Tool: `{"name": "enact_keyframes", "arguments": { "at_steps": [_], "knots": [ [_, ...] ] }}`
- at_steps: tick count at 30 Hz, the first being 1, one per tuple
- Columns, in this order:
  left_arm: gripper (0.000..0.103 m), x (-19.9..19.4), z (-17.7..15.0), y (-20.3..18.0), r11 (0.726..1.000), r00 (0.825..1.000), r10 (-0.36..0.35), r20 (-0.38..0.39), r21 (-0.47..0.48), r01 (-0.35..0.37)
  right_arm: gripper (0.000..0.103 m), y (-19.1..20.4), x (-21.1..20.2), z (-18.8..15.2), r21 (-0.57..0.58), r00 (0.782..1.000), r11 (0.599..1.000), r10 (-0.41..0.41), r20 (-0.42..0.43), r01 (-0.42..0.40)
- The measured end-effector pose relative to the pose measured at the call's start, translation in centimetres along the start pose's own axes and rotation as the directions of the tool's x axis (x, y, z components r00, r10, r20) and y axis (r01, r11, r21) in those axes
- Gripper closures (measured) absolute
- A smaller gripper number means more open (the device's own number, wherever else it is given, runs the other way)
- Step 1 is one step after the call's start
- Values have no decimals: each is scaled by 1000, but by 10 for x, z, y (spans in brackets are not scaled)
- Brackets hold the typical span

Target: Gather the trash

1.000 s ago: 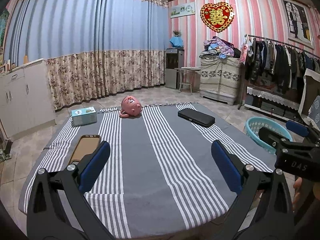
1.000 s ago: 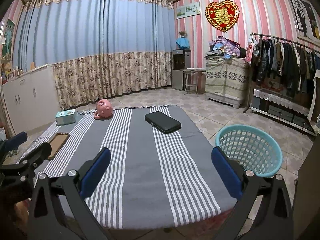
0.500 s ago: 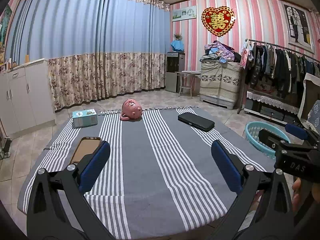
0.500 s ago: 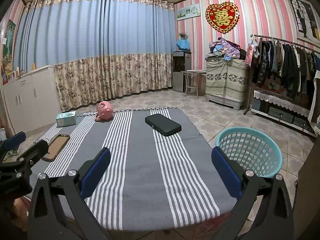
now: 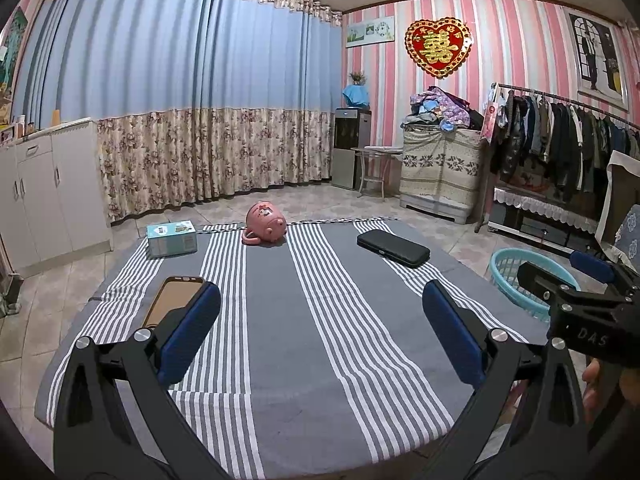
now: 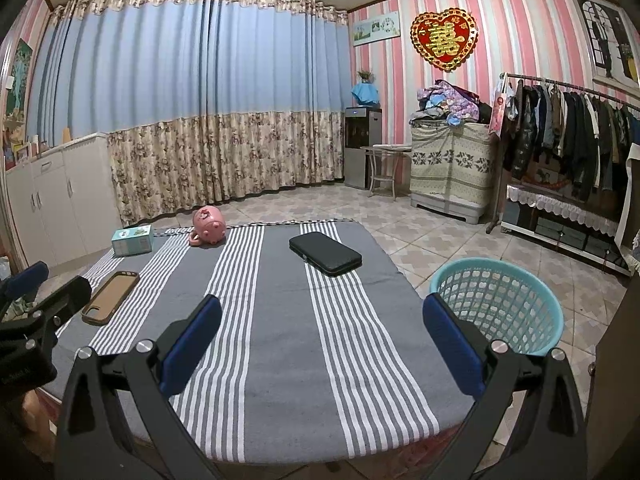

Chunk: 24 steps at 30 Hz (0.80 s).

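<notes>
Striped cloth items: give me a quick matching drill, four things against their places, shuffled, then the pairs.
Things:
1. pink pig toy
2. black case
3. phone case
4. teal box

Places:
A. left edge of the striped cloth, nearest the left gripper
B. far left corner
C. far edge, lying on its side
D. right half, closest to the blue basket

Pairs: 1-C, 2-D, 3-A, 4-B
</notes>
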<state>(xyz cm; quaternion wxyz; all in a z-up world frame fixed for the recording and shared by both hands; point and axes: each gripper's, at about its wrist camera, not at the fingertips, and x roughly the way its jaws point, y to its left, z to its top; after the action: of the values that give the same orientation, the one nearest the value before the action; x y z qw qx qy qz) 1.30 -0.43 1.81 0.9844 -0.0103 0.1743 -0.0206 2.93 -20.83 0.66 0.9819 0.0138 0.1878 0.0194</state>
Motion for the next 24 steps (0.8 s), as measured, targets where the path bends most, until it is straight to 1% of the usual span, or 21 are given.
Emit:
{"name": "enact_keyframes", "arguments": {
  "at_steps": [24],
  "knots": [
    [5, 0, -1, -1, 1000, 1000, 2, 2, 2, -2, 5, -1, 2, -3, 7, 1000, 1000, -2, -4, 2]
  ]
}}
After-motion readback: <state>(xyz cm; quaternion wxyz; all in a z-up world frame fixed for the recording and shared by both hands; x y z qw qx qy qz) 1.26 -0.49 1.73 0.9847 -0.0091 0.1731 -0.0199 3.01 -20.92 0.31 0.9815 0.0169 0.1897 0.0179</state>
